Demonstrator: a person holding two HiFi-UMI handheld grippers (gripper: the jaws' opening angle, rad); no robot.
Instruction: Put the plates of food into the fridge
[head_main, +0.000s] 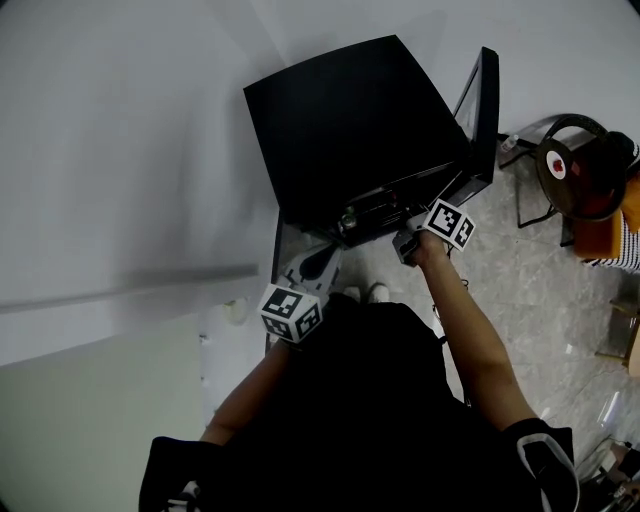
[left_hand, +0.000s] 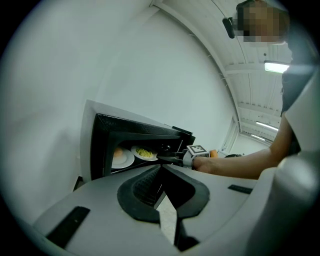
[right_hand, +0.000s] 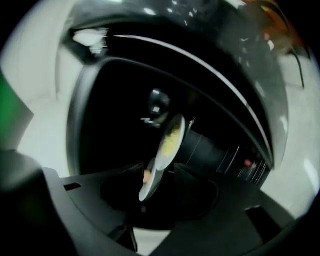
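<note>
Found both plates already inside the fridge (head_main: 350, 120), with the right gripper (left_hand: 165, 158) spread wide open and holding nothing.

Saw the plate of yellow food (left_hand: 144, 153) and the plate of orange food (left_hand: 121, 158) lying close side by side just ahead of those wide jaws, the nearer rim seeming to sit between them. Could have bumped that rim while backing out crooked, and shoved one plate into the other or spilled food. Could also have hit a plate with the door (head_main: 483, 110) if either sat too near the front. Had the left gripper (left_hand: 161, 170) pinched shut on nothing, low and well back from the fridge. Found the open door standing just right of the right gripper, a white wall (head_main: 120, 150) off to its left, and a dark round thing on a frame (head_main: 578, 170) well apart past the door.
</note>
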